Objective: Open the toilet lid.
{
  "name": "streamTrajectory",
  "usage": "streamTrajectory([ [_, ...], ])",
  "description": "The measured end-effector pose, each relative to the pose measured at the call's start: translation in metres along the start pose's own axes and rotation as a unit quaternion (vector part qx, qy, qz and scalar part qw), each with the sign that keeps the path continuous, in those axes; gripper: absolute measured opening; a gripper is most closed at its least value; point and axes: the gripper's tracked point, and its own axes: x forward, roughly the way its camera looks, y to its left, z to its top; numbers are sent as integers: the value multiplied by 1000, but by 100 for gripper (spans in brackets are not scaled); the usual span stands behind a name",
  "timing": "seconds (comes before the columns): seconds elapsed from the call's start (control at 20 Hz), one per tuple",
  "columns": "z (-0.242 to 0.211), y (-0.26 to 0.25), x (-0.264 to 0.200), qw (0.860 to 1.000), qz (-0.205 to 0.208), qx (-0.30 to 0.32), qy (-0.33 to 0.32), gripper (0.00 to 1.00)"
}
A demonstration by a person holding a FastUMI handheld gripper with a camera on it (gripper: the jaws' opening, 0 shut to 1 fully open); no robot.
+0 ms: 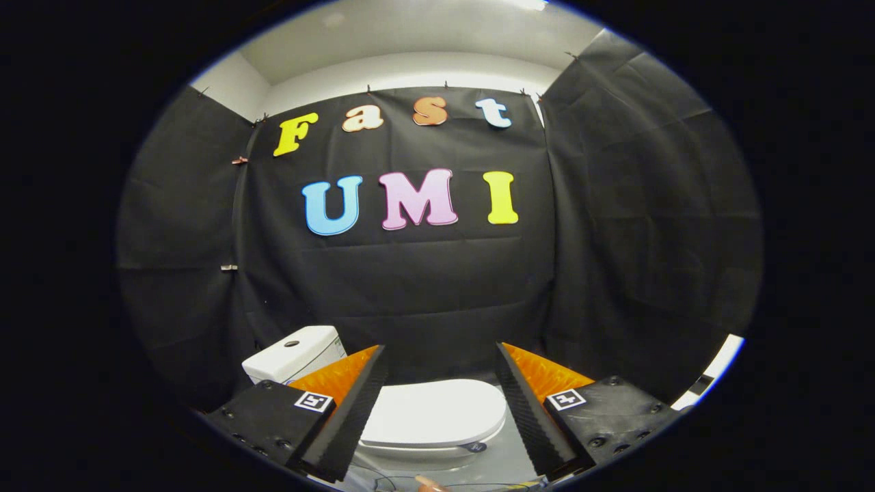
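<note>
Fingers (441, 403) spread wide, holding nothing; lid (432, 412) lies closed beyond and between them, tank (294, 353) far left, so bring your tips down under its near rim, then lift.

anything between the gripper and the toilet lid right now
Nothing visible does. The gripper is open, and the closed toilet lid shows unobstructed in the gap between and beyond its fingers. The tank sits off to the side, behind one finger.
</note>
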Motion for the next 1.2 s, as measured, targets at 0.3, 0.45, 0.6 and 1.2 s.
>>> streamTrajectory([
  [0.3,-67,-54,41,994,-22,79,73,99],
  [0.45,-105,-77,64,985,-21,134,103,99],
  [0.6,-145,-99,85,978,-25,165,126,99],
  [1.2,-328,-128,140,917,-29,300,261,97],
])
